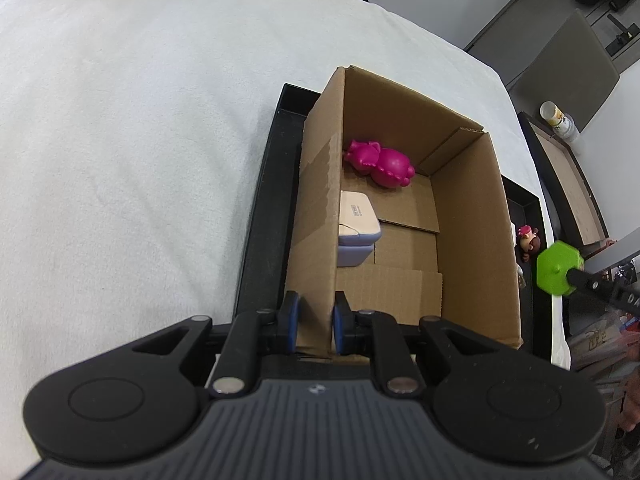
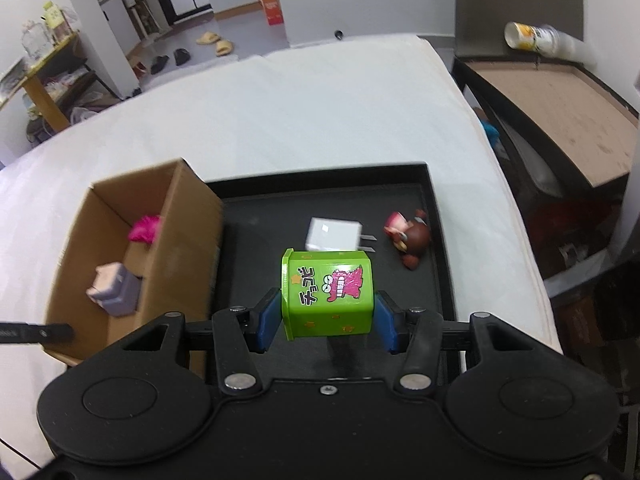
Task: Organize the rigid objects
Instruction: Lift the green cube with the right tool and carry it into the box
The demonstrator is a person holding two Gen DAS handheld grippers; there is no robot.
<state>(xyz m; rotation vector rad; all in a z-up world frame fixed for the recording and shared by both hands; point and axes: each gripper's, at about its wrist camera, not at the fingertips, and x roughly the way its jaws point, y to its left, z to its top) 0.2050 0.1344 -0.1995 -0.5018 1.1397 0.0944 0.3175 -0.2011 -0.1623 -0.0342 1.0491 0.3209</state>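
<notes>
My left gripper (image 1: 315, 322) is shut on the near wall of an open cardboard box (image 1: 472, 216), which stands on a black tray (image 1: 256, 216). Inside the box lie a magenta toy figure (image 1: 380, 163) and a small white and lilac case (image 1: 357, 232). My right gripper (image 2: 327, 317) is shut on a green hexagonal box (image 2: 329, 293) with a pink cartoon print, held above the tray (image 2: 436, 200). The green box also shows in the left wrist view (image 1: 557, 267). On the tray lie a white charger plug (image 2: 333, 234) and a brown and pink doll (image 2: 410, 237).
The tray rests on a white cloth-covered table (image 1: 140, 140). A dark side table (image 2: 560, 100) with a tipped paper cup (image 2: 532, 38) stands to the right of it. A grey chair back (image 1: 568, 72) is beyond the table edge.
</notes>
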